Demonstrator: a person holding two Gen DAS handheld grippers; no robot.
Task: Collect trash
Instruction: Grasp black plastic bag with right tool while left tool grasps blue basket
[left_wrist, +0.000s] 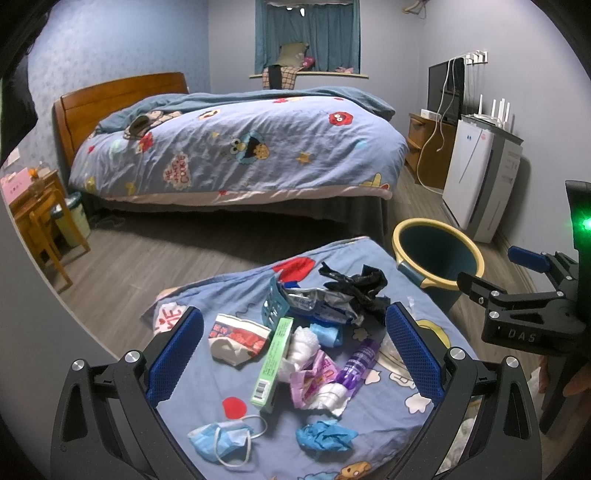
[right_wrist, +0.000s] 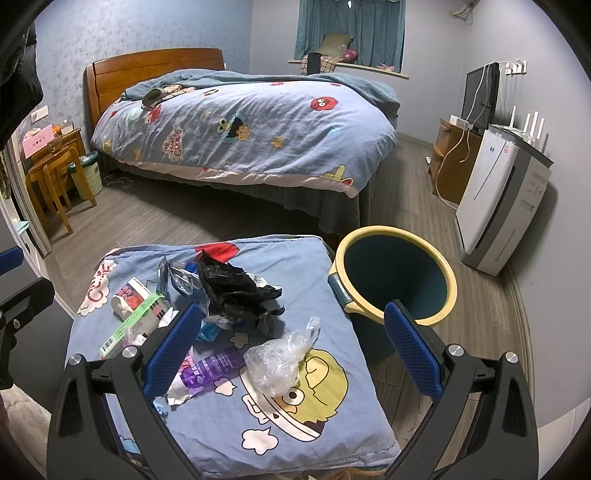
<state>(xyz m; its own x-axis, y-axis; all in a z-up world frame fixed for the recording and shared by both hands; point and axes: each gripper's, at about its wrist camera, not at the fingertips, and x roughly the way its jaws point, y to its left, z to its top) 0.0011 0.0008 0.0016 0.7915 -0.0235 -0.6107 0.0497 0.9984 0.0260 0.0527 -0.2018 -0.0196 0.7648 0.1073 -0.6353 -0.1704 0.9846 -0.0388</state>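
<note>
A pile of trash lies on a blue cartoon-print cushion (left_wrist: 207, 413): a black plastic bag (left_wrist: 356, 286), a green box (left_wrist: 273, 363), a purple tube (left_wrist: 360, 363), a blue face mask (left_wrist: 221, 439), a crumpled blue glove (left_wrist: 325, 435) and white tissue (left_wrist: 303, 347). My left gripper (left_wrist: 295, 350) is open above the pile, empty. My right gripper (right_wrist: 291, 347) is open and empty over a clear crumpled plastic bag (right_wrist: 277, 363); it also shows in the left wrist view (left_wrist: 491, 275). A yellow-rimmed teal bin (right_wrist: 397, 273) stands on the floor right of the cushion.
A bed (left_wrist: 236, 151) with a matching quilt stands behind. A white air purifier (right_wrist: 502, 199) and a wooden TV cabinet (right_wrist: 450, 166) line the right wall. A wooden desk and chair (left_wrist: 37, 221) and a small lidded bin (left_wrist: 75, 218) are at left.
</note>
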